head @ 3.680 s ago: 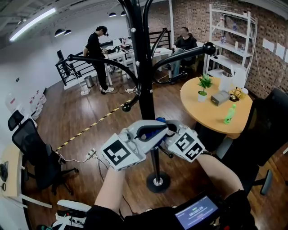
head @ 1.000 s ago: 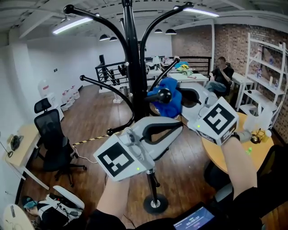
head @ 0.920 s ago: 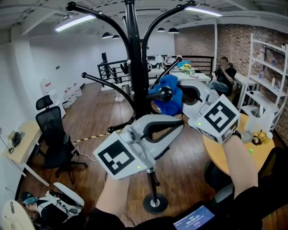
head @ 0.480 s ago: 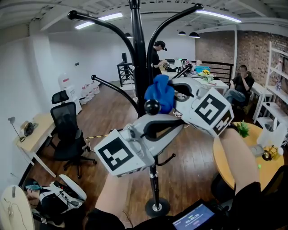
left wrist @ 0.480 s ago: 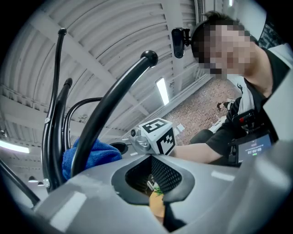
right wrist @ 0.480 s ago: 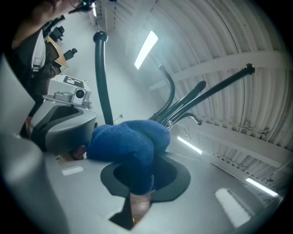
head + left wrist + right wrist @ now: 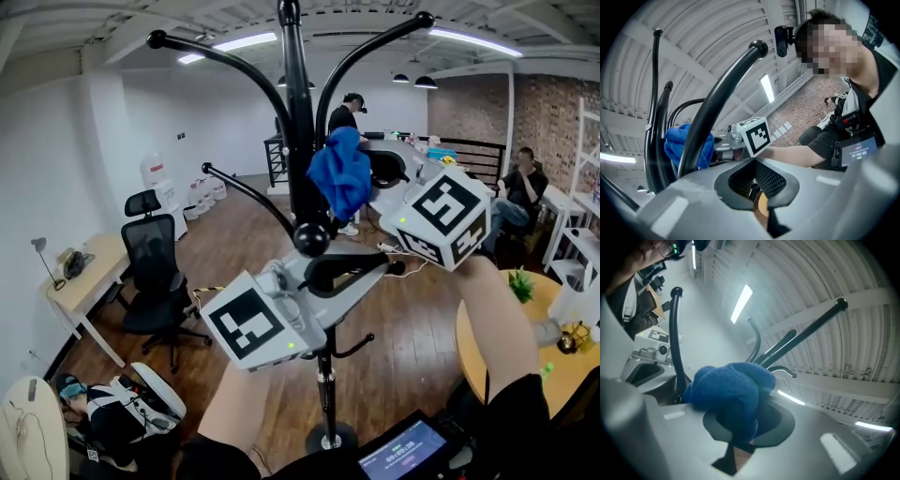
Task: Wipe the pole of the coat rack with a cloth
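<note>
Now, cloth [image 7: 342, 178]: blue, bunched against the coat rack pole [image 7: 298, 112], high up beneath its top hooks [image 7: 216, 56]
Right gripper [image 7: 373, 178]: jaws clamped on the cloth, right of the pole
Left gripper [image 7: 375, 270]: jaws together, empty, lower down before the pole

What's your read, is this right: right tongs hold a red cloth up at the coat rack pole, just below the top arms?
Not quite: the cloth is blue, not red, as the head view and the right gripper view both show. The rest stands: the right tongs are shut on it, up at the coat rack pole, just below the top arms.
</note>
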Demonstrator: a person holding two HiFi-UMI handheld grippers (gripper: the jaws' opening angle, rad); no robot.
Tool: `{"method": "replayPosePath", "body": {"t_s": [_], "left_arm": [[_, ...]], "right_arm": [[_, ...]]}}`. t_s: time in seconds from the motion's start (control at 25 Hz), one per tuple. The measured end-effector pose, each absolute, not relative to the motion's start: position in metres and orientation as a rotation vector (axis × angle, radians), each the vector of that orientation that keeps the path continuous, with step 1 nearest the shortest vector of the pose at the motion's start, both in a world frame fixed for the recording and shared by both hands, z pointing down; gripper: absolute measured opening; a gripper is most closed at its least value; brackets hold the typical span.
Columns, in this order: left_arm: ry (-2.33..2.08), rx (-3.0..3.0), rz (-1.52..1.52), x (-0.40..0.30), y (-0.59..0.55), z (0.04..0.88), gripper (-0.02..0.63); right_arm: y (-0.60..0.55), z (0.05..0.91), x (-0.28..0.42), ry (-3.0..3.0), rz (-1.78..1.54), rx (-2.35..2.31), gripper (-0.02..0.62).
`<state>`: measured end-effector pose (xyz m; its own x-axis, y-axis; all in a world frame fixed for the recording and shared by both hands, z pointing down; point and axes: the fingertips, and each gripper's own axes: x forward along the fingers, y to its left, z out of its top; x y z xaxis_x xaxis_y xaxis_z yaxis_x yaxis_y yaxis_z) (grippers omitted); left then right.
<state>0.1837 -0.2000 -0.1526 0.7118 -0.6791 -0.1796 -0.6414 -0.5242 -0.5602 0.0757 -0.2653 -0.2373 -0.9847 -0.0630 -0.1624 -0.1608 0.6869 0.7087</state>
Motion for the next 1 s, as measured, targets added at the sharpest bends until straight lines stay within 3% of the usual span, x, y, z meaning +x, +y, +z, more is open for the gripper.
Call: {"method": "replayPosePath", "body": {"t_s": [0.32,0.52,1.0], "left_arm": [[0.955,-2.315,-0.160,0.196,-0.200,-0.152,0.003],[0.926,-2.348,-0.107,0.200,-0.197,-0.158,0.004],[0.949,-2.338,-0.075,0.216,-0.196,-0.166,0.003]], "right_arm": [[-0.263,-0.280,0.082,2.697,1.178,-0.209,0.050],[-0.258,-0.353,0.114,2.565,1.042,-0.313,0.050],[-0.277,-0.395,0.196,2.410,0.958,-0.480,0.051]]}}
